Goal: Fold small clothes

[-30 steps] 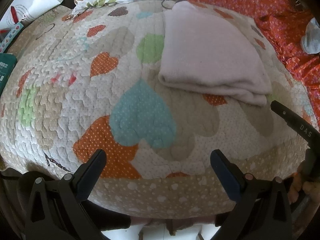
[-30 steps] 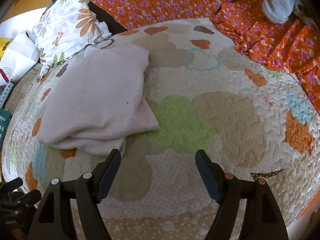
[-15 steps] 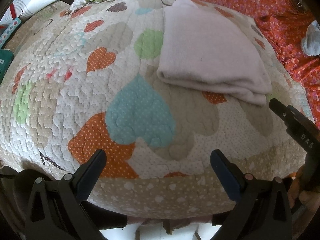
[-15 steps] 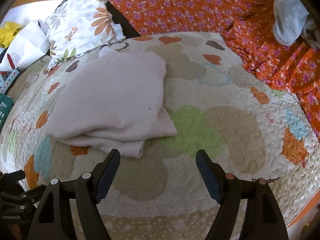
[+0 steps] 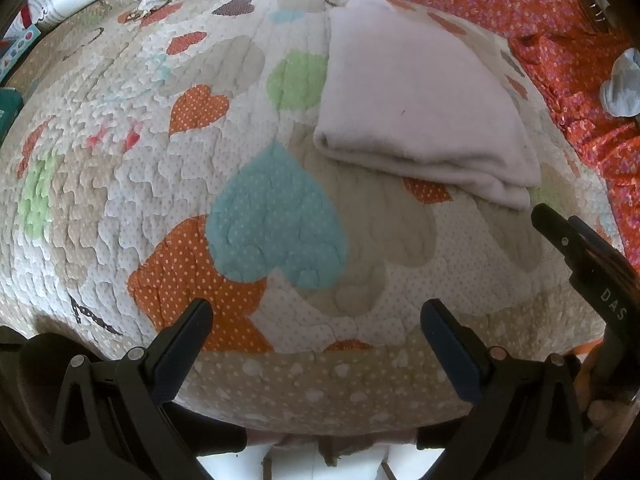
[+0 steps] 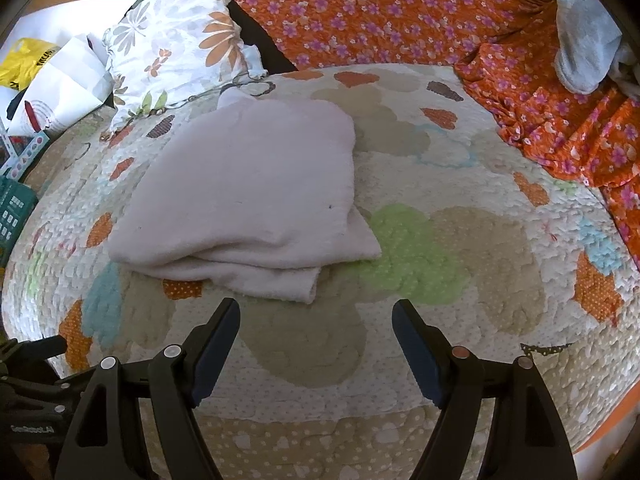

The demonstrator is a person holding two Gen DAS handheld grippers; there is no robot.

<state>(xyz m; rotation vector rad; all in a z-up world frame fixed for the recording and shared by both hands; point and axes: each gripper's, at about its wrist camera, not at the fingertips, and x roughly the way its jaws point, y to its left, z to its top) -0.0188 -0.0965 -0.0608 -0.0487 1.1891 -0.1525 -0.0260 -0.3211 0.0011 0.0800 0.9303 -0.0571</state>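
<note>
Over the last second both grippers have drawn back toward the near edge of the quilt, and the right wrist view now takes in more of the bed beyond, so the pale pink cloth sits farther ahead of the right gripper than it did a moment ago. The cloth itself has not shifted: it lies folded in stacked layers on the heart-patterned quilt, its thick folded edges facing the cameras, near the floral pillow. The left gripper hangs over bare quilt with its fingers spread wide and empty; the right gripper's fingers are likewise spread, holding nothing. That retreat suggests this piece is judged finished. A grey garment on the orange sheet looks a likely next candidate.
</note>
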